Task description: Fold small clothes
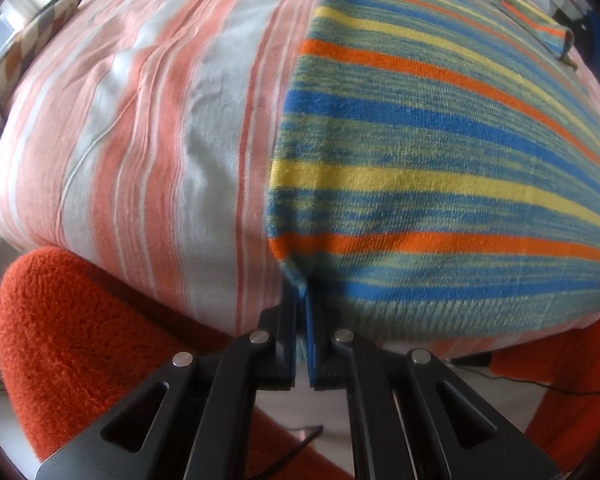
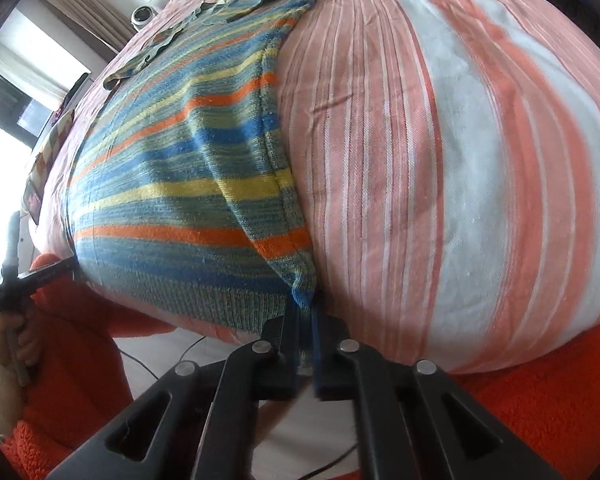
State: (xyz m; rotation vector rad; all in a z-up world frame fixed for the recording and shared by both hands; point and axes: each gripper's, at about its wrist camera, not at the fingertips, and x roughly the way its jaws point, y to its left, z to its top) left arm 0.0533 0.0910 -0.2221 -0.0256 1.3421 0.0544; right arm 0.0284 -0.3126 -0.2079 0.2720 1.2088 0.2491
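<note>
A knitted sweater (image 1: 440, 152) with blue, yellow, orange and green stripes lies flat on a bed with a pink-and-white striped cover (image 1: 148, 128). My left gripper (image 1: 302, 300) is shut on the sweater's near left hem corner at the bed's front edge. In the right wrist view the sweater (image 2: 172, 184) fills the left half, its sleeves bunched at the far end. My right gripper (image 2: 306, 308) is shut on the near right hem corner. The left gripper (image 2: 66, 266) also shows there at the sweater's other corner.
An orange fluffy sleeve (image 1: 80, 344) of the person shows at the bottom of both views. A patterned cushion (image 1: 32, 44) lies at the bed's far left. A window (image 2: 4, 92) is on the left. Cables (image 1: 300, 436) run over the floor below.
</note>
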